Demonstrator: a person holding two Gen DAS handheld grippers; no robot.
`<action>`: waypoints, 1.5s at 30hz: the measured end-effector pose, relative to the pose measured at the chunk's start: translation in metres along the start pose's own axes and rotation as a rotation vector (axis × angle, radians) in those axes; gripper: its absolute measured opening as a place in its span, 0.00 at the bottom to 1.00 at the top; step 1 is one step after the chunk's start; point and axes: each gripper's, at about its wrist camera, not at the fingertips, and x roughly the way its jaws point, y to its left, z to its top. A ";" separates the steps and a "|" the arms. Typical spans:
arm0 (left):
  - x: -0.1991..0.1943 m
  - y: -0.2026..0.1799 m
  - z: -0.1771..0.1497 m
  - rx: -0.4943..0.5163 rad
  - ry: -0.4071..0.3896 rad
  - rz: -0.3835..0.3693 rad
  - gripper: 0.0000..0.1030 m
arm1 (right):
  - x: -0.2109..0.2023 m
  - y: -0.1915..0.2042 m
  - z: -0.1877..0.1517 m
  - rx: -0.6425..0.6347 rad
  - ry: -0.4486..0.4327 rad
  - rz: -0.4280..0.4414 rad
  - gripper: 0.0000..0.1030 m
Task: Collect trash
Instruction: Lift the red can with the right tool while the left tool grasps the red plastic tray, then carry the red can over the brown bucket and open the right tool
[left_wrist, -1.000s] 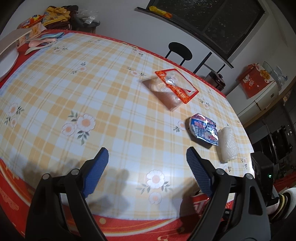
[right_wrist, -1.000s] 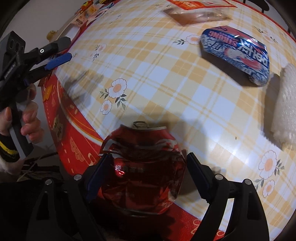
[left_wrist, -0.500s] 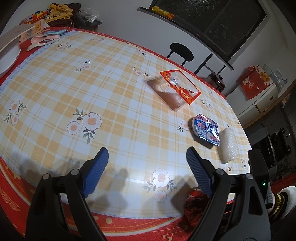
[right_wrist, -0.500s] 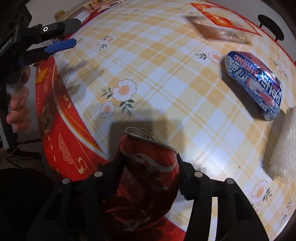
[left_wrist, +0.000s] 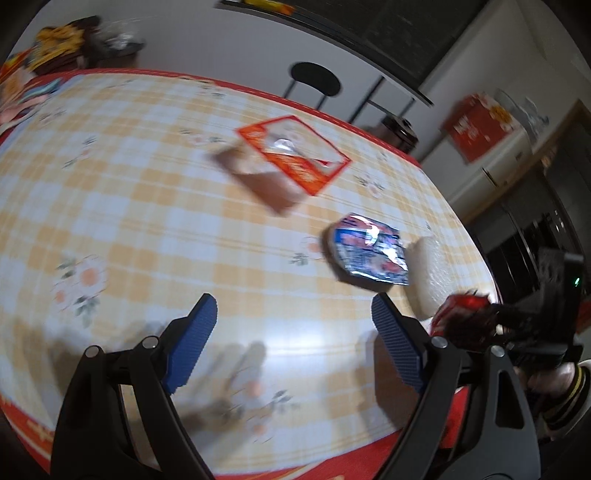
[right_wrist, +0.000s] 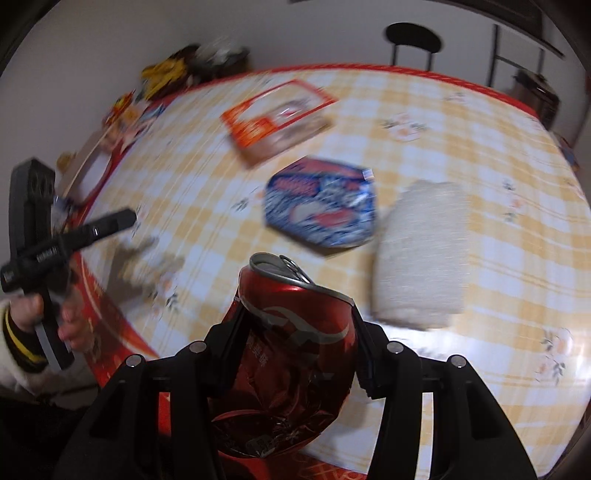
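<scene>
Right gripper (right_wrist: 295, 325) clamped on the crushed red can (right_wrist: 295, 332), jaws just squeezed in from wide to about half, pads pressed to both dented sides. Can lifted clear of the table (right_wrist: 480, 122), pull-tab end pointing away from the camera, hanging above the near red-bordered edge of the checked yellow cloth. Same can (left_wrist: 461, 317) visible from the left wrist view at far right, gripped in black fingers, off the tabletop.

Left gripper (left_wrist: 291, 343) spread wide, blue pads well apart, nothing between them, hovering over bare cloth near the front edge. Also seen from the right wrist view at far left (right_wrist: 125, 218), held in a hand (right_wrist: 48, 314) with a white, yellow-striped cuff.

Plenty left on the table: flattened blue can (right_wrist: 321, 206) just past the red one, white bubble-wrap pad (right_wrist: 421, 251) touching its right side, orange-rimmed clear packet (right_wrist: 277, 118) farther back. Black stool (right_wrist: 412, 38) beyond the far edge. Whole picture smeared with motion blur.
</scene>
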 end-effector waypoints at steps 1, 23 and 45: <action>0.006 -0.007 0.004 0.014 0.004 -0.004 0.82 | -0.008 -0.010 0.001 0.024 -0.020 -0.010 0.49; 0.149 0.042 0.150 -0.329 0.017 0.186 0.55 | -0.091 -0.137 -0.037 0.299 -0.169 -0.194 0.49; 0.025 0.002 0.099 -0.239 -0.097 0.174 0.21 | -0.113 -0.140 -0.025 0.282 -0.269 -0.127 0.49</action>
